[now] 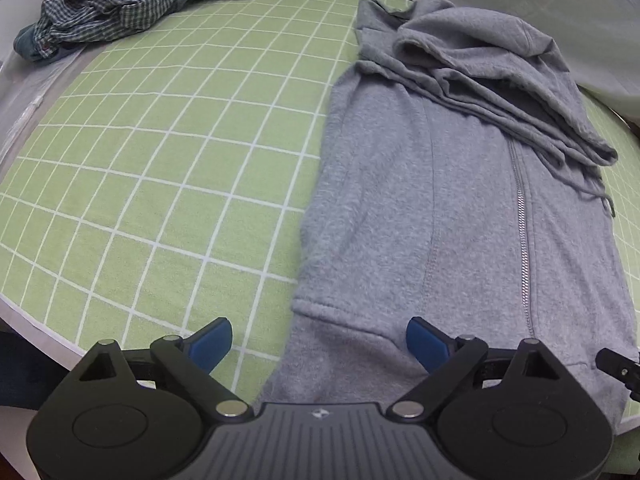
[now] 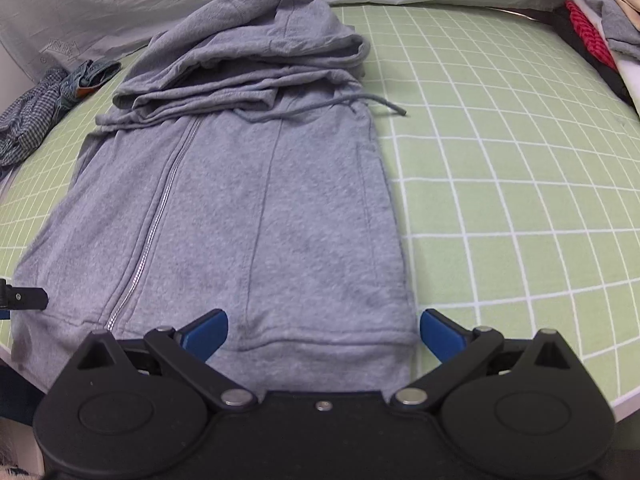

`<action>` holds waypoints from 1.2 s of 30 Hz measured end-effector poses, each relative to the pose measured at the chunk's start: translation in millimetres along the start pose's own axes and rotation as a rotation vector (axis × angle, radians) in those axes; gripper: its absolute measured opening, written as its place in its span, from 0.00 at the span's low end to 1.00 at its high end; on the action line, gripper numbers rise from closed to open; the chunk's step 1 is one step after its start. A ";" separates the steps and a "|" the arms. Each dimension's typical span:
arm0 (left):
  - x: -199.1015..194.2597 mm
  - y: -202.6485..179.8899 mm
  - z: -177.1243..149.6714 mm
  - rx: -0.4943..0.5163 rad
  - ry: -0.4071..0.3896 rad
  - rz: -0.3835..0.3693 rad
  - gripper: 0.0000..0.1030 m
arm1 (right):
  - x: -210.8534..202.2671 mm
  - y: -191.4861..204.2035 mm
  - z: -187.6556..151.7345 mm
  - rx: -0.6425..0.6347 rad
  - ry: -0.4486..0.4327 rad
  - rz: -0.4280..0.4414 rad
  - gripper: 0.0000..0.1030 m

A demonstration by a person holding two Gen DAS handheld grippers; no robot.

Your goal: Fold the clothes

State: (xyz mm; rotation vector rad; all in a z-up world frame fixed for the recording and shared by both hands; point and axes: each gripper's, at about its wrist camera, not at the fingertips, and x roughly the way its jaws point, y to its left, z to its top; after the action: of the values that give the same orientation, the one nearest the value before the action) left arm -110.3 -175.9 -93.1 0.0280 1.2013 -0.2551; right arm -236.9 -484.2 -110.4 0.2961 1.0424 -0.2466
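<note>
A grey zip-up hoodie (image 1: pixel 460 208) (image 2: pixel 248 200) lies flat on the green checked sheet (image 1: pixel 168 168), sleeves folded in so its body forms a narrow rectangle, with the hood bunched at the far end. My left gripper (image 1: pixel 320 340) stands open above the hem's left corner, one blue fingertip (image 1: pixel 214 340) over the sheet and the other over the fabric. At the hem's right corner my right gripper (image 2: pixel 322 334) is open too, its fingers straddling the hem. Neither holds cloth.
A crumpled blue checked shirt and denim garment (image 1: pixel 128 4) (image 2: pixel 44 104) lie at the far left. A stack of folded clothes (image 2: pixel 600 28) sits at the far right edge. A white printed sheet (image 2: pixel 100 4) runs along the back. The green sheet (image 2: pixel 520 184) stretches right of the hoodie.
</note>
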 end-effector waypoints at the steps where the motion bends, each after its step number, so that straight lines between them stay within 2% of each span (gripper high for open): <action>1: -0.3 -0.8 -1.3 0.020 0.002 -0.013 0.85 | -0.2 1.8 -2.2 0.002 0.008 -0.009 1.00; 6: -1.0 -4.1 -8.1 0.097 0.017 -0.072 0.74 | 1.5 9.1 -10.1 0.002 0.048 -0.053 1.00; 10: -2.4 -6.7 -14.8 0.160 0.007 -0.085 0.70 | 1.9 14.2 -15.8 -0.002 0.070 -0.083 1.00; 12: -3.0 -8.6 -16.8 0.184 -0.001 -0.083 0.65 | 0.1 15.4 -19.0 0.004 0.067 -0.092 0.98; 18: -6.8 -7.8 -19.8 0.213 -0.018 -0.080 0.31 | -7.1 20.2 -19.1 0.021 0.063 -0.097 0.80; 19: -6.6 -7.9 -19.2 0.211 -0.016 -0.088 0.22 | -7.9 20.7 -17.8 0.022 0.062 -0.093 0.74; 20: -6.4 -7.9 -18.7 0.208 -0.014 -0.095 0.18 | -8.4 20.9 -16.3 0.026 0.063 -0.082 0.64; 21: -6.3 -7.9 -18.1 0.206 -0.012 -0.102 0.16 | -8.8 21.0 -14.8 0.031 0.063 -0.068 0.58; 22: -6.1 -7.9 -17.5 0.203 -0.010 -0.109 0.13 | -9.3 21.1 -13.3 0.036 0.064 -0.054 0.47; 23: -5.9 -8.0 -16.9 0.201 -0.008 -0.116 0.11 | -9.7 21.3 -11.8 0.041 0.065 -0.039 0.36; 24: -5.8 -8.0 -16.3 0.198 -0.006 -0.123 0.10 | -10.1 21.4 -10.2 0.046 0.065 -0.025 0.31; 26: -8.1 -7.8 -13.1 0.189 -0.010 -0.138 0.09 | -10.8 21.5 -7.2 0.059 0.066 0.006 0.16; 30: -18.8 -9.8 -3.1 0.169 -0.038 -0.173 0.09 | -16.7 20.5 2.7 0.082 0.040 0.052 0.12; 36: -44.2 -27.9 32.3 0.190 -0.156 -0.210 0.08 | -39.0 21.1 40.8 0.088 -0.086 0.102 0.12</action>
State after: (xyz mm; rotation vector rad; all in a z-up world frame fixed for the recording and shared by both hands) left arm -101.4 -200.0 -37.3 0.0466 1.0225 -0.5453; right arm -215.6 -476.6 -54.5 0.4135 0.9299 -0.2116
